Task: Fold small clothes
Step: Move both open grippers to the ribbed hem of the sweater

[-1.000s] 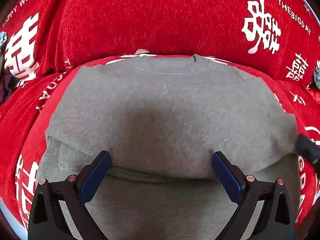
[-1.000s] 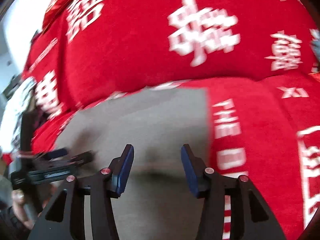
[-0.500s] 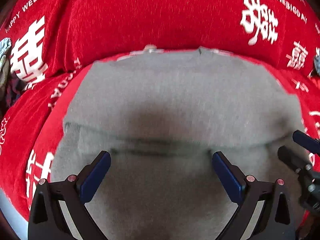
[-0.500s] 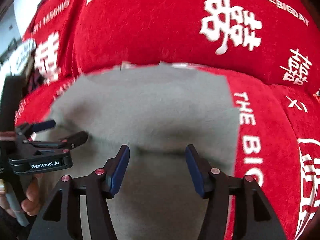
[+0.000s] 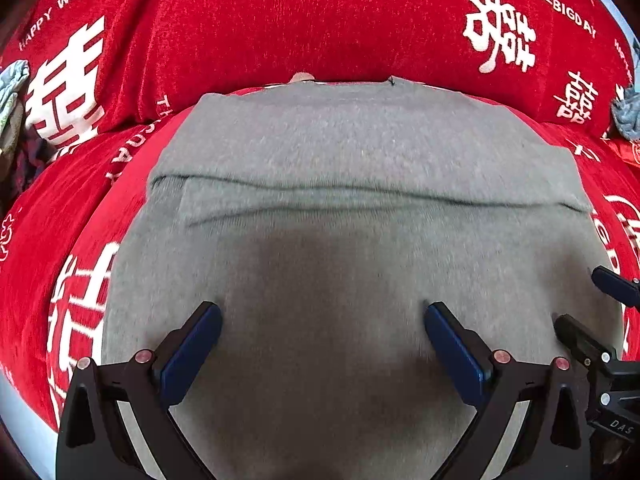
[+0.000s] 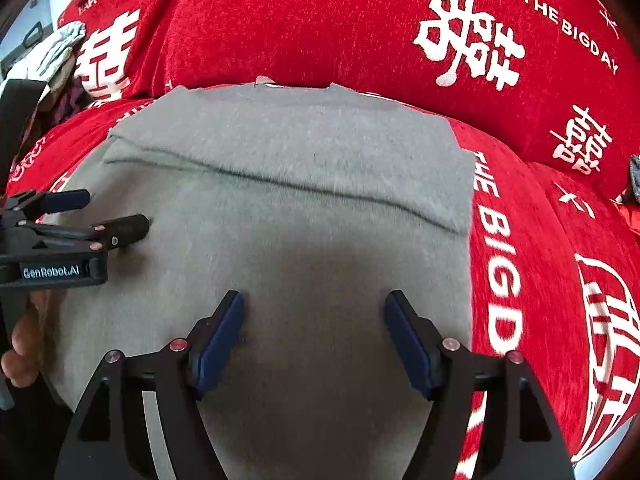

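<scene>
Gray sweater (image 5: 360, 152) is lying flat on the red sofa cover (image 5: 280, 20), collar at 12 o'clock against the backrest. Folded edge, which a second ago sat right at the jaws, is now lying well up the garment toward 12 o'clock, so the flap has been laid over and let go. Left gripper (image 5: 322, 338) is hovering over bare gray cloth, jaws spread, pinching nothing. Right gripper (image 6: 314, 326) likewise, jaws spread and empty, now wider than a second ago. Both are backing toward 6 o'clock. Judgement: this fold is done; next grasp is probably a side edge.
</scene>
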